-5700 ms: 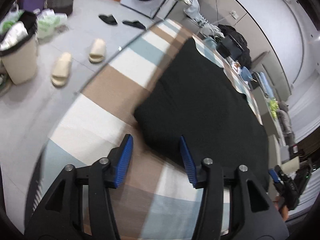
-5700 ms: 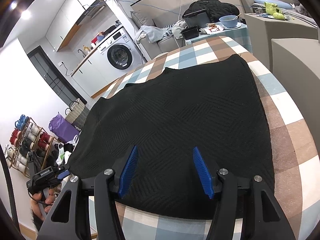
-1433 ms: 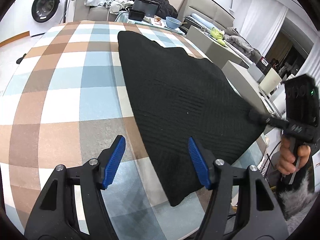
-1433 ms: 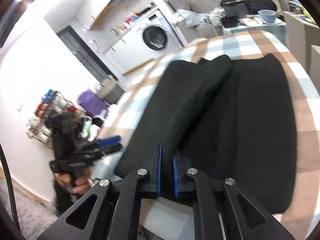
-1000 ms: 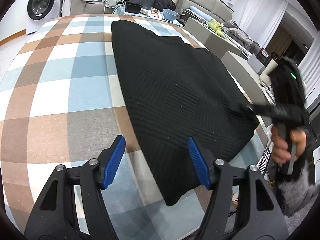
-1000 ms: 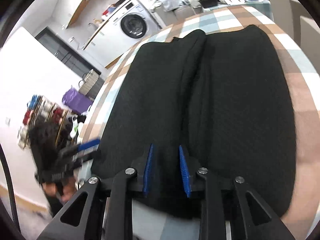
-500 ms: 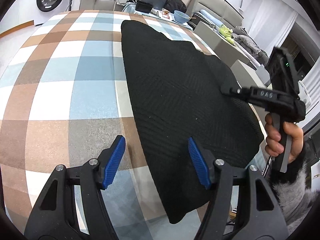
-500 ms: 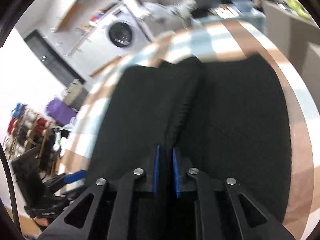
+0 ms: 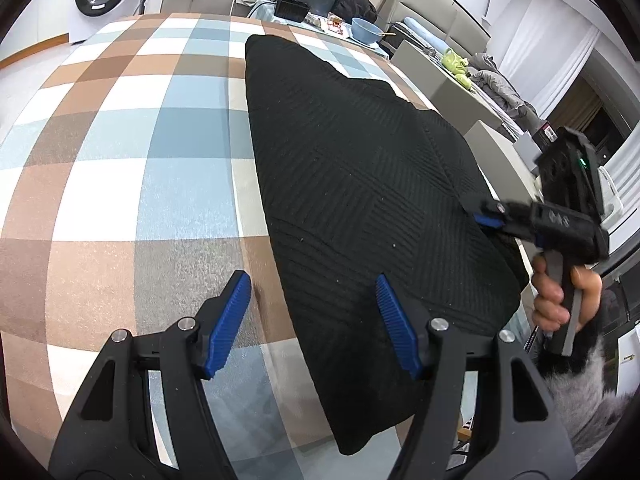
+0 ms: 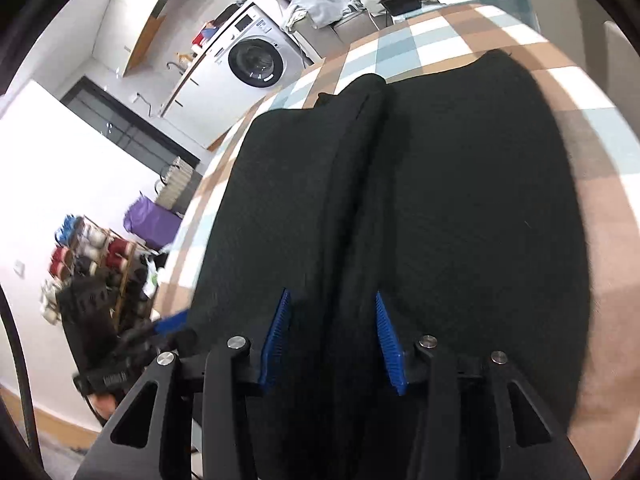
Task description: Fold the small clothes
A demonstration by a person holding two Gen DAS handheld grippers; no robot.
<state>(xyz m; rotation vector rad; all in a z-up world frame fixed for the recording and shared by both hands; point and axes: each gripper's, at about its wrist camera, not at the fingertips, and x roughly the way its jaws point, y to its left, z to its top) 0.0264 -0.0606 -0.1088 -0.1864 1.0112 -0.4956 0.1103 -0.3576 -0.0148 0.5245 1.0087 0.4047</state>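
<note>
While angled down over the checked table (image 9: 120,128), left claw (image 9: 312,320) gaping, empty. Right claw (image 10: 332,340) just parting, straddling black garment (image 10: 460,200) fold, apparently not pinching.

Black garment (image 9: 360,184): matt ribbed knit. Checked tablecloth (image 9: 132,152): smooth, slight sheen.

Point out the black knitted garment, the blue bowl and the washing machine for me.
black knitted garment (image 9: 352,184): left wrist view, on the middle of its ribbed top layer.
blue bowl (image 9: 366,33): left wrist view, on its outer wall.
washing machine (image 10: 256,63): right wrist view, on the round door glass.
</note>
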